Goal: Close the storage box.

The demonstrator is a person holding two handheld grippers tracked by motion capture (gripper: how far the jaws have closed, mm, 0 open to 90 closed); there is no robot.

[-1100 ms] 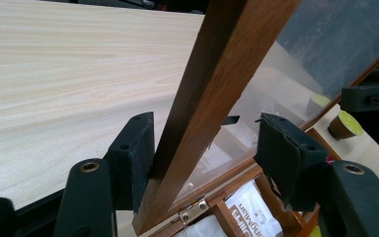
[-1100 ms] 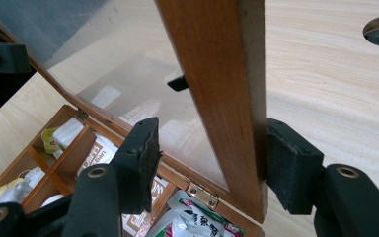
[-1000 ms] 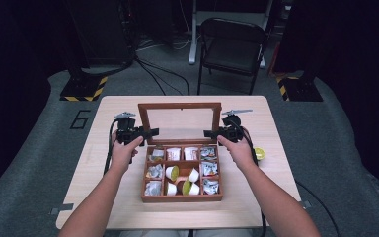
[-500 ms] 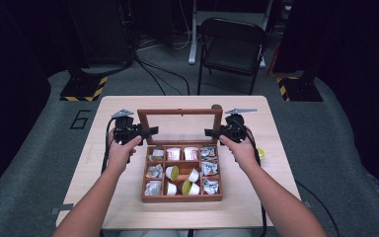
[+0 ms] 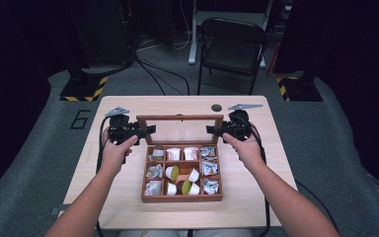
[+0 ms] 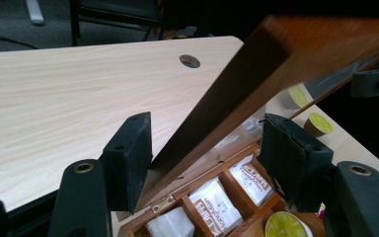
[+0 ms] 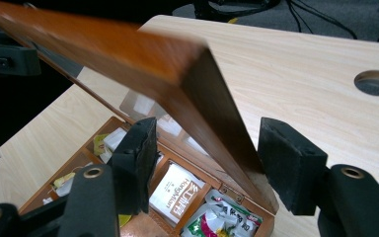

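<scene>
A wooden box (image 5: pixel 182 198) with several compartments of tea bags and small cups sits mid-table. Its glass lid (image 5: pixel 180 118) stands tilted back on its hinges. My left gripper (image 5: pixel 148 131) is at the lid's left rail and my right gripper (image 5: pixel 212 130) at its right rail. In the left gripper view the rail (image 6: pixel 256 84) runs between the jaws of the left gripper (image 6: pixel 207 148), which have just been opening, and leans on one pad (image 6: pixel 128 148). In the right gripper view the rail (image 7: pixel 212 98) passes between the spread jaws of the right gripper (image 7: pixel 212 163), clear of both pads.
A green-topped capsule (image 6: pixel 318 123) stands on the table beside the box. A round cable hole (image 5: pixel 216 107) lies behind the lid. A dark chair (image 5: pixel 232 44) stands beyond the table's far edge. Bare tabletop (image 5: pixel 276 197) flanks the box on both sides.
Both hands have risen at the lid's sides. The lid, leaning far back before, now stands steeper and looks shorter from above.
</scene>
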